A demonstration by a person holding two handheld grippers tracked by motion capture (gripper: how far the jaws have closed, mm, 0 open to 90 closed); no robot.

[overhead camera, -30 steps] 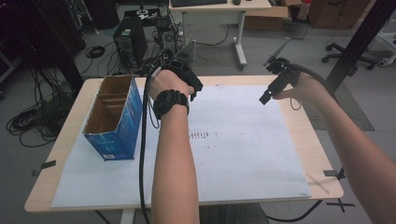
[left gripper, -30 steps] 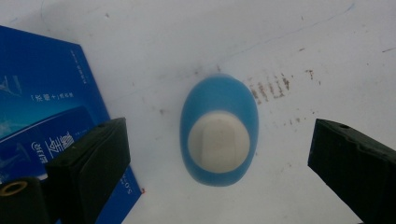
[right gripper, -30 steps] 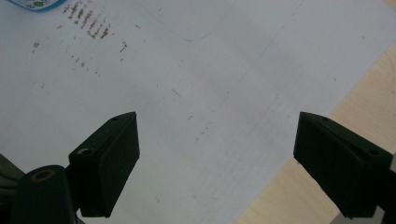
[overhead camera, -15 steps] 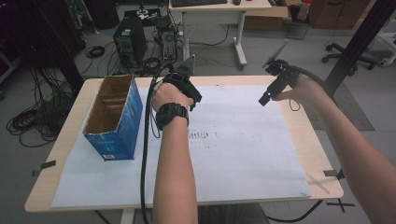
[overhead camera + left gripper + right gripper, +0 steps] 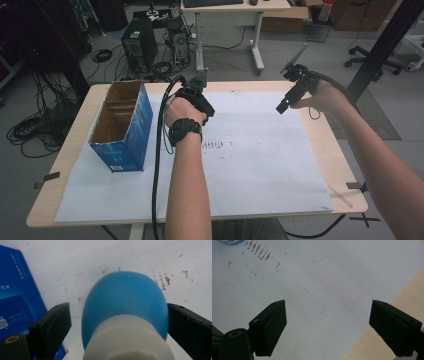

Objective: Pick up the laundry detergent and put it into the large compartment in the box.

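A blue rounded thing point(image 5: 125, 297) with a white end point(image 5: 127, 340) sits between the jaws of my left gripper point(image 5: 118, 312). The jaws have just been closing. The right-hand jaw is at the thing's side, while a strip of white paper still shows between the thing and the left-hand jaw. In the high view my left gripper point(image 5: 199, 101) points down at the paper right of the blue box point(image 5: 125, 127), and the hand hides its jaws. My right gripper point(image 5: 328, 315) hangs open over the paper with nothing between its fingers, at the far right point(image 5: 283, 106) of the table.
The blue box is an open-topped carton with cardboard dividers inside, also seen at the left point(image 5: 17, 292). A white paper sheet point(image 5: 260, 150) with brown specks covers most of the wooden table point(image 5: 340, 150). Cables, computers and chairs stand on the floor beyond.
My left hand has sunk toward the paper and come slightly nearer in the high view. The right hand has kept still.
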